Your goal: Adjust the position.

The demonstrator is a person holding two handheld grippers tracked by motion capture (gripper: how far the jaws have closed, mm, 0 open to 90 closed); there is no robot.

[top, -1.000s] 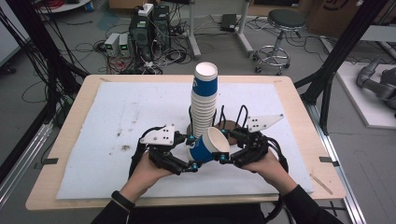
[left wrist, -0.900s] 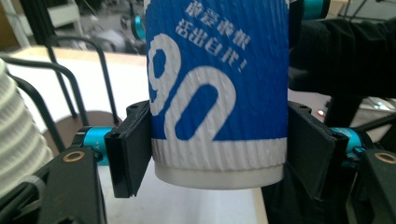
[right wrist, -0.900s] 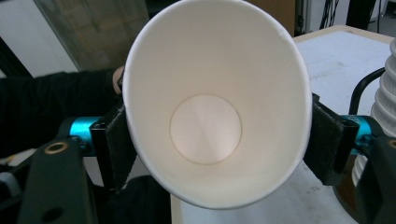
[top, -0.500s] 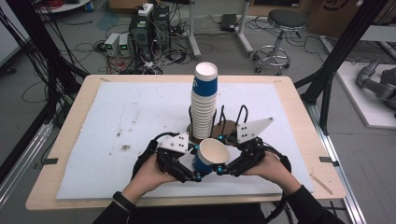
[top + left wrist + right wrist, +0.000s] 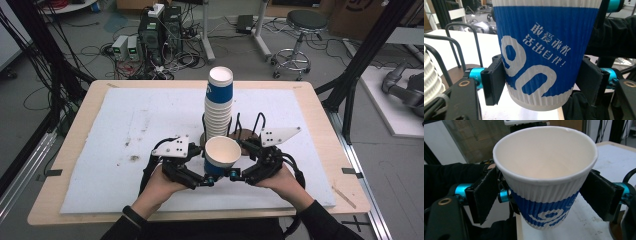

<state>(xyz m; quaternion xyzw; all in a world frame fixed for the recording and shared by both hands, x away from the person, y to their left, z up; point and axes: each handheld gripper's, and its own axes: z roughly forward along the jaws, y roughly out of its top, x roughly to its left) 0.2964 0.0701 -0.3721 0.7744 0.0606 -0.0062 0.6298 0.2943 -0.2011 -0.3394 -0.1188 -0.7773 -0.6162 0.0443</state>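
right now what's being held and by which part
The left claw grips the blue and white paper cup by its lower wall; the right claw's jaws, just opening, stand off its sides.

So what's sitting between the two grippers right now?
A single blue and white paper cup, seen in the high view between the left gripper and right gripper.

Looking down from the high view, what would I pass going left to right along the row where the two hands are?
Left hand → left gripper → blue and white paper cup → right gripper → right hand.
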